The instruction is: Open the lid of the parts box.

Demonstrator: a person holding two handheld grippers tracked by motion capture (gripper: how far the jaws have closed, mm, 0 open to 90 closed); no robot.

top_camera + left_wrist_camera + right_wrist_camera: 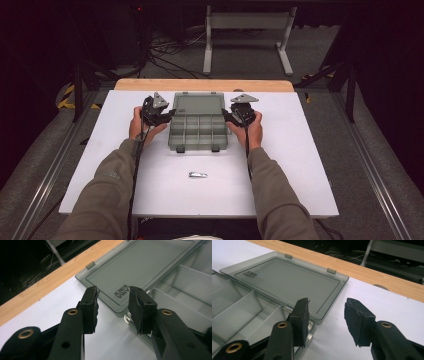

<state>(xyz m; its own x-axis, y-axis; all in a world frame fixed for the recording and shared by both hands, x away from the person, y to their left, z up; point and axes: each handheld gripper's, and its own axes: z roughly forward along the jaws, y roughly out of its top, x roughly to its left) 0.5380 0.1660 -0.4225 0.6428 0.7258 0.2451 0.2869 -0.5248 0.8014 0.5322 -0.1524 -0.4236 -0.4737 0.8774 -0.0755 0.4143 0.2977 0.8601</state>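
A grey translucent compartment box (198,132) lies open in the middle of the white table (150,190), its lid (198,104) folded flat toward the far side. My left gripper (170,114) is at the box's left edge, open, its jaws straddling the near-left corner of the lid (117,300) with nothing held. My right gripper (226,115) is open at the box's right edge, one jaw over the tray rim (310,330), the other over bare table. The left gripper (112,307) and the right gripper (327,322) both show empty gaps. A small shiny metal piece (198,174) lies on the table in front of the box.
A wooden strip (202,85) runs along the table's far edge. Beyond it stand a grey metal frame (247,22) and loose cables (170,50) on the floor. The divided tray (239,312) holds several empty compartments.
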